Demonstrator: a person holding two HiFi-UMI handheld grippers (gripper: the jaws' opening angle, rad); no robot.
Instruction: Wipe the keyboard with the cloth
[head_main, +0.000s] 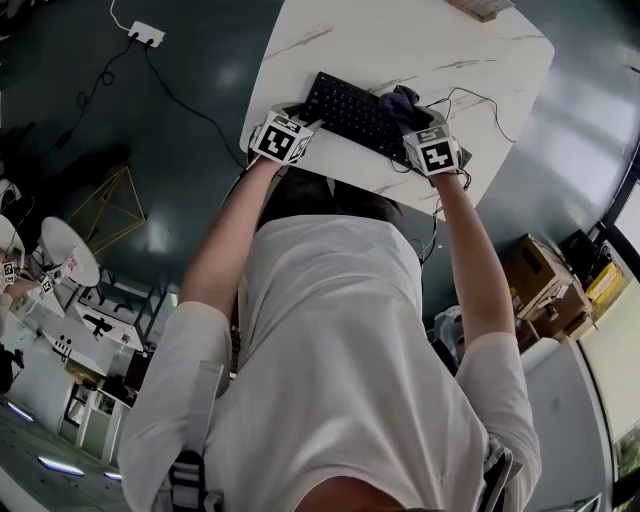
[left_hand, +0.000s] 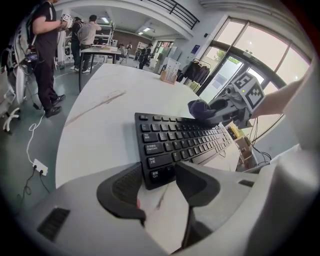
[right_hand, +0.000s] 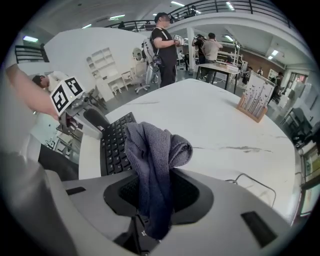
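1. On the white marble-patterned table (head_main: 470, 45), the black keyboard (head_main: 348, 110) lies near the person's edge, slanted across the head view.
2. A dark grey-blue cloth (right_hand: 156, 150) sits bunched over the keyboard's right end. The right gripper (right_hand: 158, 189) has its jaws closed on it, so the folds bulge up beyond the tips and a tail hangs back between the pads.
3. The left gripper (left_hand: 159, 187) is at the keyboard's left end with its jaws apart. The keyboard's near corner reaches into the gap – whether either pad touches it cannot be told.
4. A thin cable (right_hand: 252, 181) loops on the table just beside the right gripper.
5. A wooden rack (right_hand: 252, 102) stands toward the table's far edge.
6. Beyond the table, people (right_hand: 165, 47) stand near other tables in the hall.
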